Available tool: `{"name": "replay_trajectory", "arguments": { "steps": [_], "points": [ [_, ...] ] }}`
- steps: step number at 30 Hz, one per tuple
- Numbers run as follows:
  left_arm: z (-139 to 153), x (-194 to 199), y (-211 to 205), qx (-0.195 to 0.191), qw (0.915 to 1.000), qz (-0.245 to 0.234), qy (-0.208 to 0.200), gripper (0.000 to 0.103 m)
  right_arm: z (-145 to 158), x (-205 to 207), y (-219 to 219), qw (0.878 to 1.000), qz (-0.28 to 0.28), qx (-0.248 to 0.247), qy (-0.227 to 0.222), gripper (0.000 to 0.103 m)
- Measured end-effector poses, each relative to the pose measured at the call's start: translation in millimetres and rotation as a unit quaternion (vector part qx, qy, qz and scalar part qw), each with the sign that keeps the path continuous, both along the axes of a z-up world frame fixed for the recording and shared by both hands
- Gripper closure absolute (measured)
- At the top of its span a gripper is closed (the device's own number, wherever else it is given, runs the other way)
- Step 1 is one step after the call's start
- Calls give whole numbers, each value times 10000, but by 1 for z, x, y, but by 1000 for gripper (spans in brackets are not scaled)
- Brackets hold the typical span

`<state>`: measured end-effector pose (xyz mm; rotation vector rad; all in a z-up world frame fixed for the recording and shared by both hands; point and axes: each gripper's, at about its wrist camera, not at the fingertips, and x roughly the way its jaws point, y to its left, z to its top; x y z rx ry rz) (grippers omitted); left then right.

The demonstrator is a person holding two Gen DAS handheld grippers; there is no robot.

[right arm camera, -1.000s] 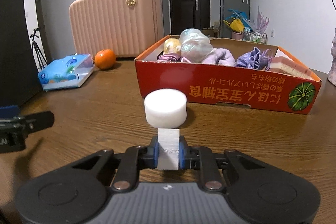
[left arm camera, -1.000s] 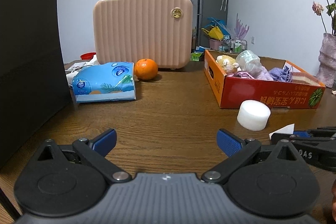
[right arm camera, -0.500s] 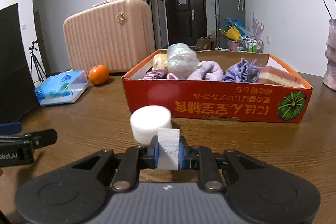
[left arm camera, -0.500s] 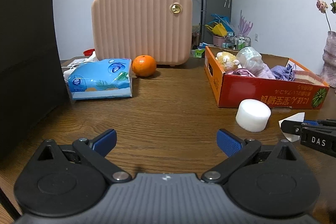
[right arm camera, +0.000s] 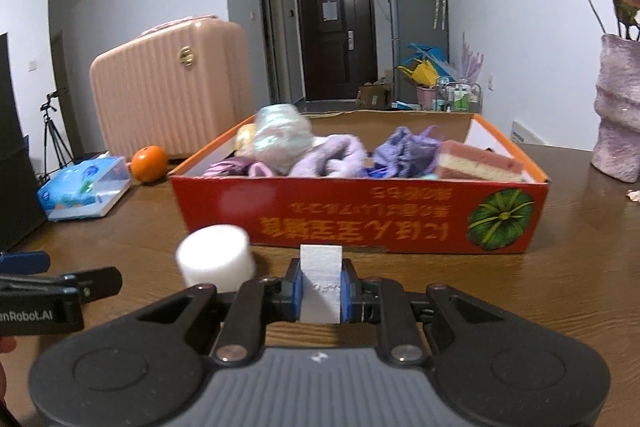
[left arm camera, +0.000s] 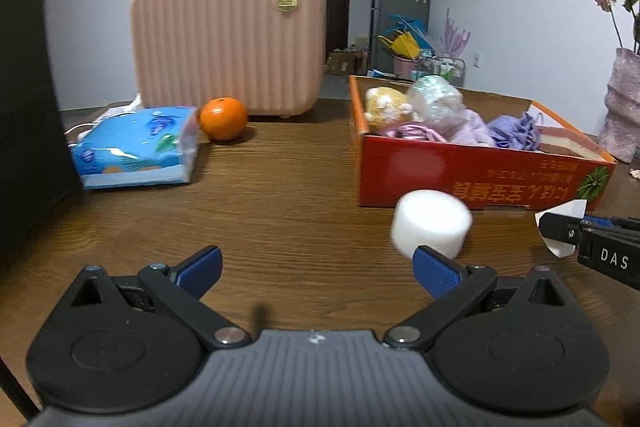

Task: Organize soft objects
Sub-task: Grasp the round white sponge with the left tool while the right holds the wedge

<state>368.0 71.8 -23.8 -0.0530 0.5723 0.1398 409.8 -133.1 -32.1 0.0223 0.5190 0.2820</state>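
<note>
1. Right tongs (right arm camera: 320, 293) pinch a small white foam block (right arm camera: 321, 277) between their blue pads, the block standing upright in the grip, low over the wooden bench (right arm camera: 560, 287) and just in front of the red cardboard box (right arm camera: 400, 223).
2. Left tongs (left arm camera: 316, 269) stand wide apart with nothing between the blue pads, low over the bench.
3. A white foam cylinder (left arm camera: 432, 223) sits on the bench just beyond the left tongs' right pad and close to the box's front wall; in the right wrist view it lies to the left of the held block (right arm camera: 216, 257).
4. The box holds soft things: a yellow plush toy (left arm camera: 386, 105), a crinkled clear bag (right arm camera: 282, 139), a lilac towel (right arm camera: 332, 159), a purple cloth (right arm camera: 408, 149) and a pink-and-yellow sponge (right arm camera: 478, 165) at its right end.
5. A blue tissue pack (left arm camera: 138, 147) and an orange (left arm camera: 223, 118) lie to the left of the box, in front of a pink ribbed suitcase (left arm camera: 228, 43).
6. A pale purple vase (right arm camera: 620, 107) with dried roses stands on the bench to the right of the box.
</note>
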Motion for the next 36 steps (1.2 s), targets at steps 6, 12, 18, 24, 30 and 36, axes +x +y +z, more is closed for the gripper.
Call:
{"name": "replay_trajectory", "arguments": {
  "steps": [6, 12, 18, 24, 30, 36],
  "points": [
    [-3, 13, -25, -8, 9998, -173, 59, 0, 0, 9, -26, 9999, -166, 5, -42, 85],
    [-5, 24, -42, 22, 9995, -279, 123, 0, 0, 17, -47, 9995, -312, -24, -80, 85],
    [-8, 37, -50, 3, 9993, -302, 201, 0, 0, 23, -64, 9989, -451, -51, -116, 85],
    [-11, 50, -57, -16, 9987, -425, 269, 0, 1, 25, -73, 9984, -543, -22, -148, 85],
    [-13, 61, -63, -5, 9979, -567, 321, 0, 0, 25, -75, 9983, -563, -14, -158, 85],
    [-13, 74, -65, -1, 9980, -575, 278, 3, -1, 25, -74, 9982, -575, -39, -185, 85]
  ]
}}
